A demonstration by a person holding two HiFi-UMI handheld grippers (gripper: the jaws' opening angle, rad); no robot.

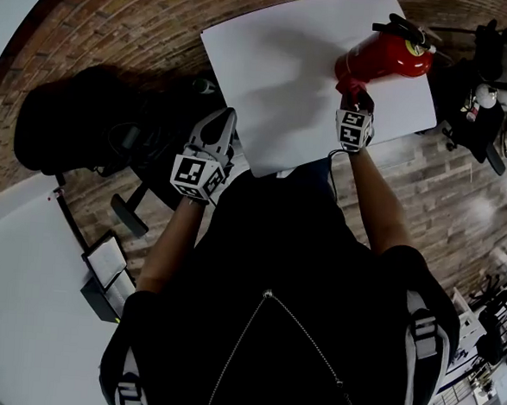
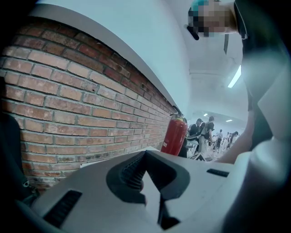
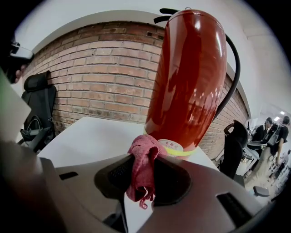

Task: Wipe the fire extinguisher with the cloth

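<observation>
A red fire extinguisher [image 1: 385,58] stands upright on the far right part of the white table [image 1: 280,69]; it fills the right gripper view [image 3: 191,77] and looks small and distant in the left gripper view [image 2: 174,135]. My right gripper [image 1: 355,105] is shut on a bunched red cloth [image 1: 352,88] right at the extinguisher's base. In the right gripper view the cloth [image 3: 144,152] sticks up between the jaws of that gripper [image 3: 143,175] and touches the cylinder's lower rim. My left gripper [image 1: 217,130] hovers off the table's near left corner, shut with nothing in it [image 2: 148,182].
A black office chair [image 1: 77,129] stands left of the table by the brick wall [image 2: 82,109]. Another white surface [image 1: 21,311] lies at lower left. Black equipment [image 1: 483,75] stands right of the table. Several people [image 2: 204,129] are far off in the room.
</observation>
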